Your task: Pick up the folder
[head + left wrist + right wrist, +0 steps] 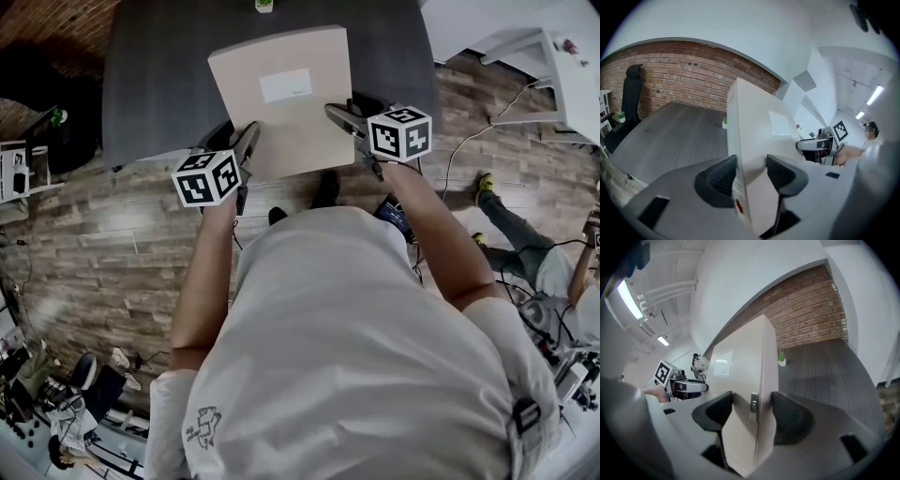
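The folder (pixel 281 98) is a thick beige binder with a white label on its cover. It is held between both grippers over the near edge of the dark grey table (pixel 159 84). My left gripper (pixel 246 150) is shut on its near left corner. My right gripper (pixel 352 127) is shut on its near right edge. In the left gripper view the folder (pixel 754 140) stands between the pads of the left gripper (pixel 751 173), both of which press on it. In the right gripper view the folder (pixel 747 362) fills the right gripper (pixel 752 411), and a metal clip sits on its spine.
A small potted plant (pixel 264 6) stands at the table's far edge. A black office chair (pixel 628 103) is at the table's left, in front of a brick wall. A white table (pixel 562 75) stands at the right. A person (pixel 534 253) sits on the wooden floor beside cables.
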### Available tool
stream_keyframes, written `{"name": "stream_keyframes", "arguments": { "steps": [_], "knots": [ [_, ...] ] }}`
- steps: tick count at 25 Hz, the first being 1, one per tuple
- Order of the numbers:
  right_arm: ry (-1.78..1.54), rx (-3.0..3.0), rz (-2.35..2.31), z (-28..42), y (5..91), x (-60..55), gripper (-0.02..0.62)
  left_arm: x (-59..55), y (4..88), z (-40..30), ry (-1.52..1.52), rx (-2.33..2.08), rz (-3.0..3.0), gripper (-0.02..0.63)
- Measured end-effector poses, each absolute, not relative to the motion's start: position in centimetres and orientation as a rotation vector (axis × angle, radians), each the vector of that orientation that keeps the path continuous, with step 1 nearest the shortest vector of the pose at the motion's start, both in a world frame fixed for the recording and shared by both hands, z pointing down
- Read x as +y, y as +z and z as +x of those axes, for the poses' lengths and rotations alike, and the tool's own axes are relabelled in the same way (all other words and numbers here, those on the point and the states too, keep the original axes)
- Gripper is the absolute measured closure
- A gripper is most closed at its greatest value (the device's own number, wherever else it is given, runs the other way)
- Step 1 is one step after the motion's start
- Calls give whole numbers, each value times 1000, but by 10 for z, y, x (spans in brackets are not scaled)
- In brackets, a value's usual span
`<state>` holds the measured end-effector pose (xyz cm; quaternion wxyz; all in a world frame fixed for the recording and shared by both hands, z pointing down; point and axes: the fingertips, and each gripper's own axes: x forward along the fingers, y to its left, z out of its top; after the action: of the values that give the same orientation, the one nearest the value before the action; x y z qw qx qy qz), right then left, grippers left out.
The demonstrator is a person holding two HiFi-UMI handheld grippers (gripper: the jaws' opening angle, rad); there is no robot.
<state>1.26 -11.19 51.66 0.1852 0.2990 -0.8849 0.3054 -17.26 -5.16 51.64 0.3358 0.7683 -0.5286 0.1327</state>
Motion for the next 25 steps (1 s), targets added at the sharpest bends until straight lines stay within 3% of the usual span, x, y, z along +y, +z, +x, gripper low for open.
{"name": "stream_keyframes", "arguments": {
  "steps": [25],
  "knots": [
    [786,-2555,958,-69,479,13,330,59,483,-260,282,-1348,2144,388]
  ]
}}
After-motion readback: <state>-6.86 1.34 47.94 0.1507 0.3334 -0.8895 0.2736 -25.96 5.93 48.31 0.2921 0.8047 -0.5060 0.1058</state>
